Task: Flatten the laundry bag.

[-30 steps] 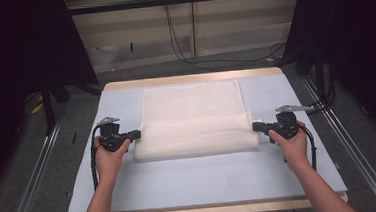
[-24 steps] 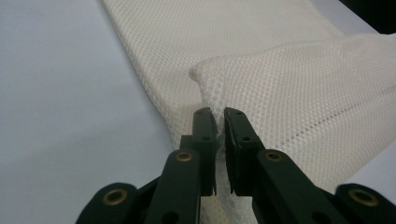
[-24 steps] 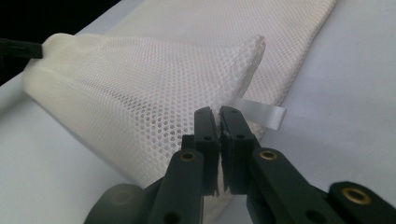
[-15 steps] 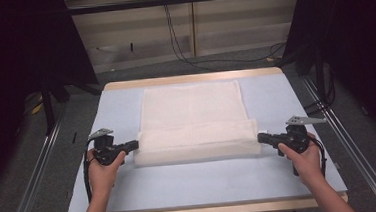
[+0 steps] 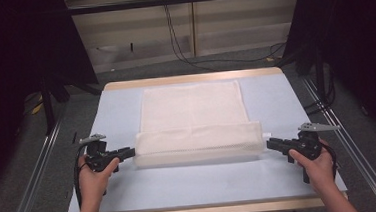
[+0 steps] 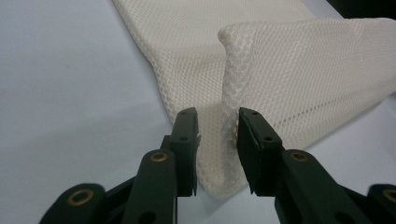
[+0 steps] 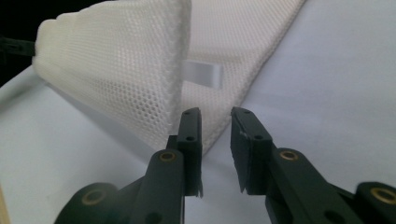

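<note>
White mesh cloth (image 5: 193,123) spread mid-table, near edge folded into a band running left to right. Left gripper (image 5: 128,152) parted, fold's left corner (image 6: 219,154) between the jaws, not pinched. Right gripper (image 5: 271,143) parted, empty, just off the right corner (image 7: 180,116), beside a white tag (image 7: 201,74).

Left gripper (image 5: 129,152): black body, two flat black jaws, brass-coloured pivot bushings, small dark screws in the pads; grey three-cornered plate on top; black cable looping beside the hand. Right gripper (image 5: 271,143): same black build; brass bushings; grey plate on top. Forearms bare; no sleeves in view.
</note>
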Tool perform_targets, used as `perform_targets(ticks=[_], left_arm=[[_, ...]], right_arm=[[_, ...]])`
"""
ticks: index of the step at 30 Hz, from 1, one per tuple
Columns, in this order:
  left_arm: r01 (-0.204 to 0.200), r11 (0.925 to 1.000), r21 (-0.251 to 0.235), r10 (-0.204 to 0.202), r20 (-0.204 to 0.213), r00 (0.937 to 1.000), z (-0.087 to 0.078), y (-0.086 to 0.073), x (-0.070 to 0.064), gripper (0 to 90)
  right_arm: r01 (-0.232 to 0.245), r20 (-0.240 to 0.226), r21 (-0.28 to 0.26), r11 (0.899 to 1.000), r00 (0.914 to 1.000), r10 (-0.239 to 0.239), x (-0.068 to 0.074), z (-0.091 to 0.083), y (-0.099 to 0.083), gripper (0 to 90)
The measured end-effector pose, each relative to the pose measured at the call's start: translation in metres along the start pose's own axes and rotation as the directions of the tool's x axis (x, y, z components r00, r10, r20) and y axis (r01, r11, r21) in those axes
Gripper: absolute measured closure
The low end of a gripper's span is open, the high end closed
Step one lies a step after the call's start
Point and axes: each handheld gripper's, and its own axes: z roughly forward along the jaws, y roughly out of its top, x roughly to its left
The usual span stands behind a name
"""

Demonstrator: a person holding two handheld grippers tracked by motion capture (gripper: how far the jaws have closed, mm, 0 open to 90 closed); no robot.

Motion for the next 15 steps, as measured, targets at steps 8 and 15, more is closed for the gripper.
perform_targets(ticks=[8, 15], left_arm=[[0.041, 0.9992, -0.004, -0.041, 0.006, 0.9992, 0.002, 0.003, 0.009, 71.2], [0.040, 0.9992, 0.002, -0.040, 0.015, 0.9991, 0.001, 0.003, 0.007, 69.3]], right_arm=[[0.019, 0.033, 0.010, 1.000, 0.9992, -0.020, -0.002, 0.010, 0.004, 77.2], [0.028, -0.013, 0.009, 1.000, 0.9995, -0.028, 0.004, 0.016, 0.006, 83.7]])
